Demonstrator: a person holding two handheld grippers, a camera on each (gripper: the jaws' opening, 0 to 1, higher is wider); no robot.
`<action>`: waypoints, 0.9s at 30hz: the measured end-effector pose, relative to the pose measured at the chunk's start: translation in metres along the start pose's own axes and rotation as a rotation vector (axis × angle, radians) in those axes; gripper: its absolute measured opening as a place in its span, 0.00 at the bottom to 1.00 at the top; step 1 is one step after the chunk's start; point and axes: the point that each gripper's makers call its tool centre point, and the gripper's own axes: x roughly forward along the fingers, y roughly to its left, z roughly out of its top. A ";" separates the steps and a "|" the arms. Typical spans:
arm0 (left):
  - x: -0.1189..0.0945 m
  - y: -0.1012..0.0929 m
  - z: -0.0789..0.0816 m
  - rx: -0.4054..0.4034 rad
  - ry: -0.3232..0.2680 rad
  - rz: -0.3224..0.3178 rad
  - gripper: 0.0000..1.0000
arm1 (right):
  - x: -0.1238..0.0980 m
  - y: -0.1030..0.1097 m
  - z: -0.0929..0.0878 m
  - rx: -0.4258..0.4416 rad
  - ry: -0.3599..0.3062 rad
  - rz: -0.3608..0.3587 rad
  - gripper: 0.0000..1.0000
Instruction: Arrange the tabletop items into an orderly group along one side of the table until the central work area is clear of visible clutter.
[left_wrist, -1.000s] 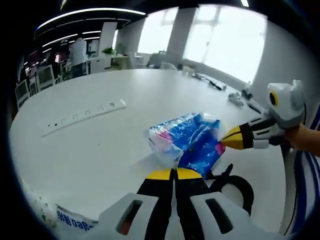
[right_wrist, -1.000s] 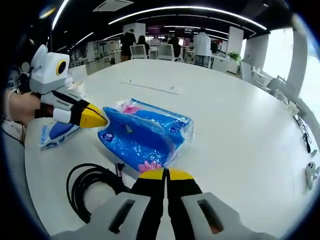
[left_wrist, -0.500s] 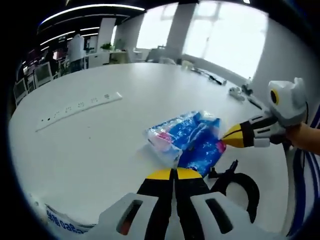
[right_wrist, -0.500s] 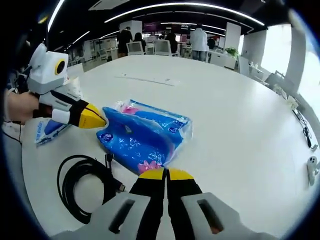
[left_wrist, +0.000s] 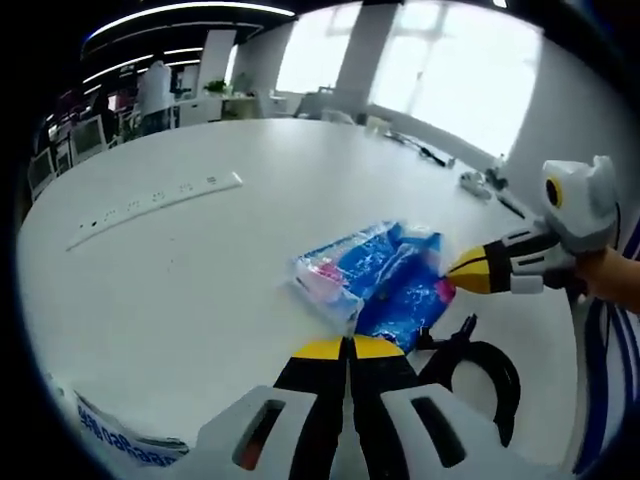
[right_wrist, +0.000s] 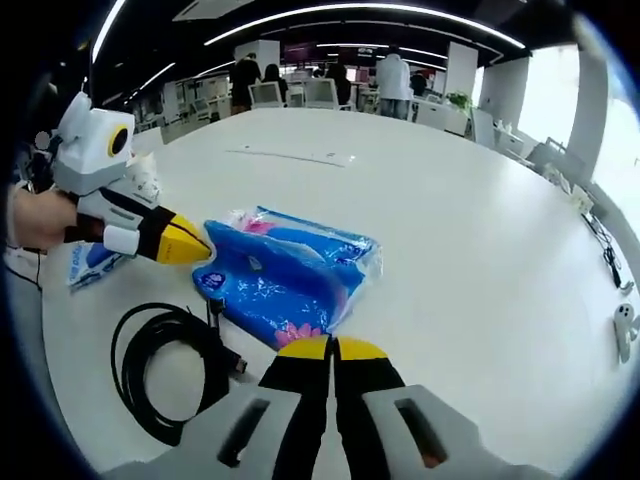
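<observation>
Left gripper view: left gripper (left_wrist: 349, 347) clenched, empty — right gripper (right_wrist: 333, 346) likewise; coiled cable (left_wrist: 478, 372) partly cut off, seemingly black.

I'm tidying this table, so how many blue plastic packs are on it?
2. The big pack lies mid-table between both tongs, beside the cable. A small pack lies at the table edge behind the left tongs. More may be hidden out of frame.
</observation>
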 end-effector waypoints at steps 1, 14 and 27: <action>0.000 0.000 0.000 -0.002 0.000 0.000 0.00 | -0.001 0.000 0.000 -0.003 -0.001 -0.003 0.00; 0.000 0.000 -0.001 0.016 -0.021 0.007 0.01 | -0.001 -0.001 -0.002 -0.027 -0.007 -0.018 0.01; -0.002 0.002 0.001 0.025 -0.026 0.013 0.09 | -0.001 -0.004 -0.001 -0.030 -0.005 -0.026 0.08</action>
